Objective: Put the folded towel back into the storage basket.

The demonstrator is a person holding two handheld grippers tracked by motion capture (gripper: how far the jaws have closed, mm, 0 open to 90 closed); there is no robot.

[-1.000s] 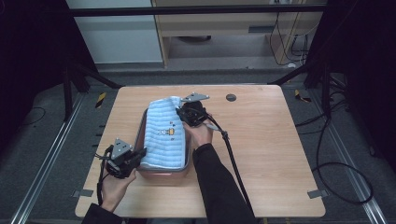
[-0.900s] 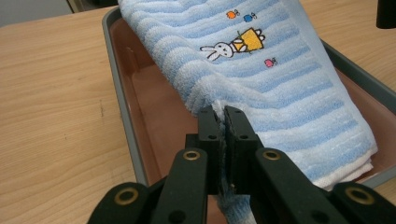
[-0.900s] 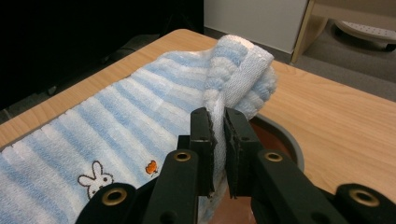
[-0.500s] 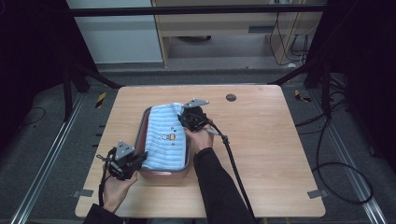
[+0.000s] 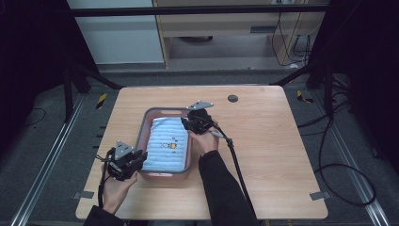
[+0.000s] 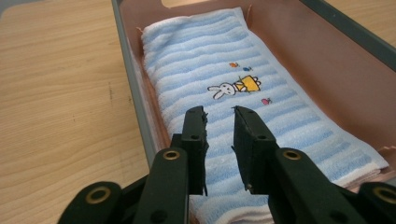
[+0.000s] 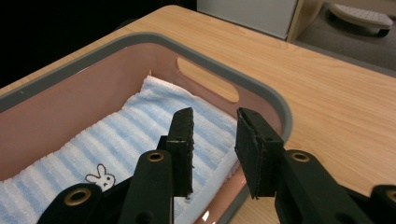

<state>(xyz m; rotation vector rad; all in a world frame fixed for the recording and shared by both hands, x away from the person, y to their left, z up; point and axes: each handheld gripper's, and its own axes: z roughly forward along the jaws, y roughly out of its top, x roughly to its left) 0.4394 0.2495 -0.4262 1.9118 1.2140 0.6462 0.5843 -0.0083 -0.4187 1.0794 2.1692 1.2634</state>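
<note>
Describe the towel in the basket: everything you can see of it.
The towel is soft terry cloth in light blue and white stripes, folded into a long flat rectangle. A small white rabbit in a yellow dress is embroidered near its middle, with tiny coloured motifs around it. It lies flat on the floor of the pink basket, filling most of it, edges against the walls. The left gripper and the right gripper are over its two ends with jaws parted; both have just been opening, and nothing is clamped between them.

A folded blue-and-white striped towel (image 6: 243,88), marked with a small rabbit picture (image 6: 233,87), is seen lying in a pink basket (image 6: 327,60) on a wooden table (image 6: 60,93), with the left gripper (image 6: 219,114) held just above it, its jaws just opened and nothing between them.
</note>
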